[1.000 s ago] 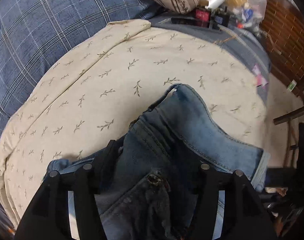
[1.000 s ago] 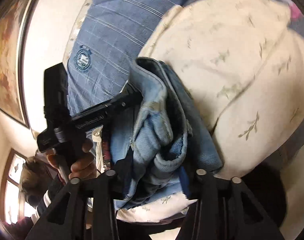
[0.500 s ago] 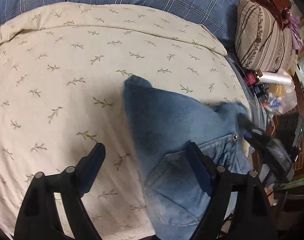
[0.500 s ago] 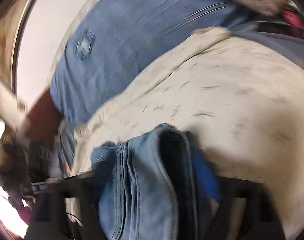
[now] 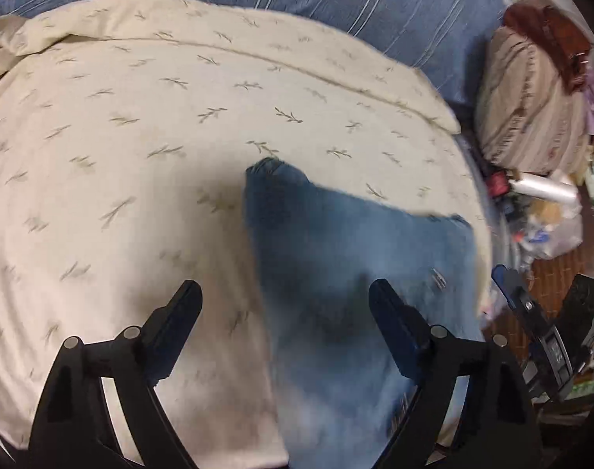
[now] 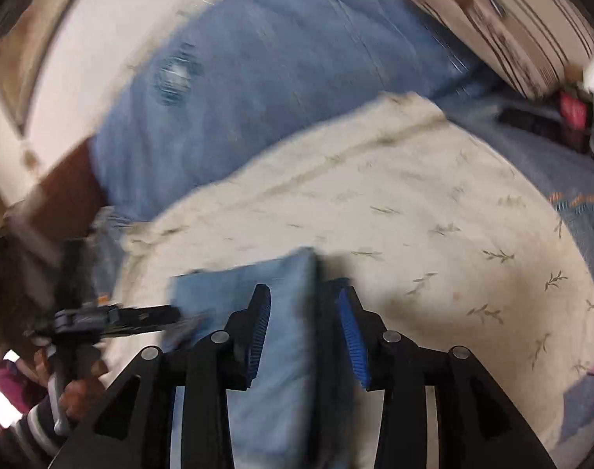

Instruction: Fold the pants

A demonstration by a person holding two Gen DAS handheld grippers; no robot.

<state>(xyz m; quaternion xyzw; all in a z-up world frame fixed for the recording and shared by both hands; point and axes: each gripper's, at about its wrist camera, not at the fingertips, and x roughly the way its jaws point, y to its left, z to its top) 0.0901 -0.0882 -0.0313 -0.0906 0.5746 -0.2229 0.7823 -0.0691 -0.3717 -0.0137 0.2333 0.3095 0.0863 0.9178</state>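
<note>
The blue pants point(image 5: 359, 273) are lying in a folded bundle on the cream sheet point(image 5: 140, 136) with little leaf prints, which is covering the bed. That flat, soft spot is a good place to press folds down.

The left hand-held gripper point(image 5: 285, 312) is hanging over the pants with its fingers spread wide and nothing between them. One finger is over the sheet and the other is over the denim, so it looks ready to smooth or grab the near edge.

The right hand-held gripper point(image 6: 303, 324) is sitting at the thick folded edge of the pants point(image 6: 281, 312). Its blue pads point(image 6: 349, 336) are a little apart on both sides of that edge, but the picture is blurry, so I cannot tell if it is pinching.

Around the sheet there are a blue checked blanket point(image 5: 375, 8), a striped pillow point(image 5: 531, 105) and some clutter point(image 5: 547, 211) by the bed's side. Nothing is lying on the pants.
</note>
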